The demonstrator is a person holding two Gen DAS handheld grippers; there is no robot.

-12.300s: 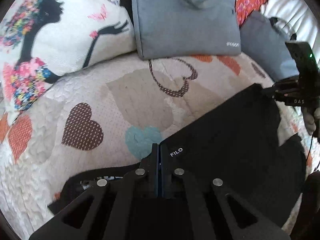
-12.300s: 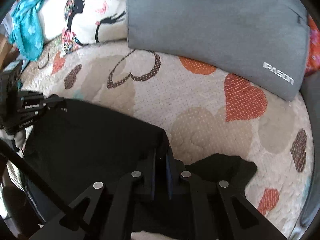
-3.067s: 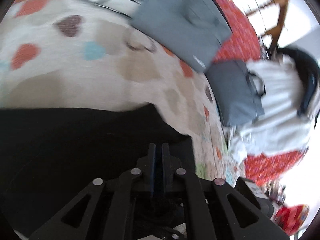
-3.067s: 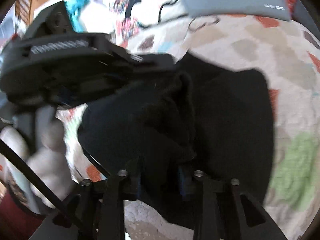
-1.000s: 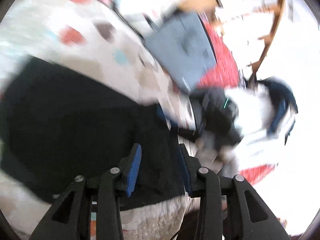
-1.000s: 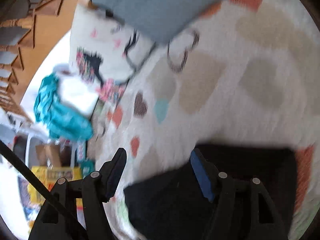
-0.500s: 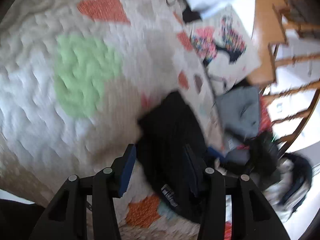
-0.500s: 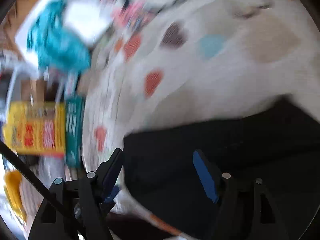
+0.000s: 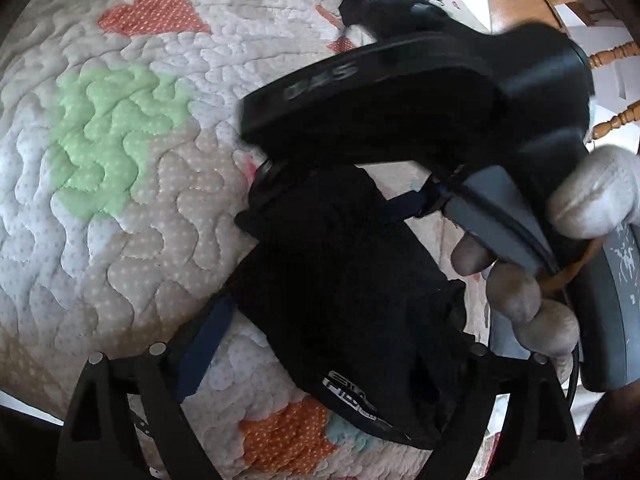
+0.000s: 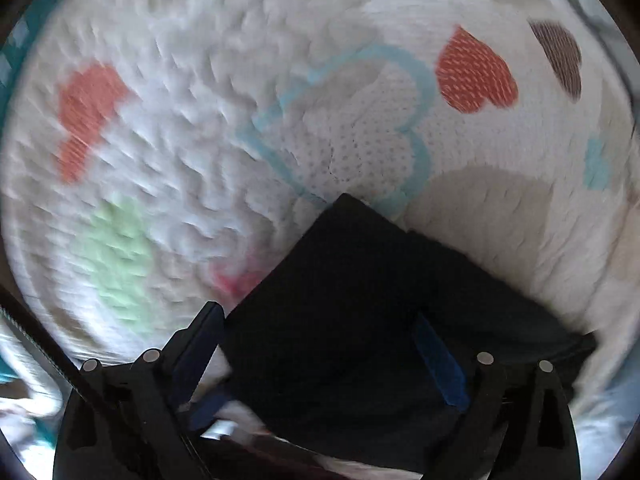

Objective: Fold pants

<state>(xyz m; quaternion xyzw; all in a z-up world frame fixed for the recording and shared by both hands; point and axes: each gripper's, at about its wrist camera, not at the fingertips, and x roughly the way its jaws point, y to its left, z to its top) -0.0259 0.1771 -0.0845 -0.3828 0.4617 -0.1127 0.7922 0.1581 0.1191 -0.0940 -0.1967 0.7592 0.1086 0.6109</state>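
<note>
Pants [image 9: 344,288] folded, lying on quilt [image 9: 120,184]. Left gripper [image 9: 332,344] and right gripper [image 10: 320,344]: jaws just opened wide, straddling pants, pads not pressing.

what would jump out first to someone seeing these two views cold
The folded black pants lie bunched on the heart-patterned quilt, between the wide-open fingers of the left gripper. Just beyond them, the right gripper looms in a person's hand, its jaws just opened and standing over the pants without pinching them.

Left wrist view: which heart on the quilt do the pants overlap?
The orange heart at the bottom, partly under the black pants. The green and red hearts lie clear.
</note>
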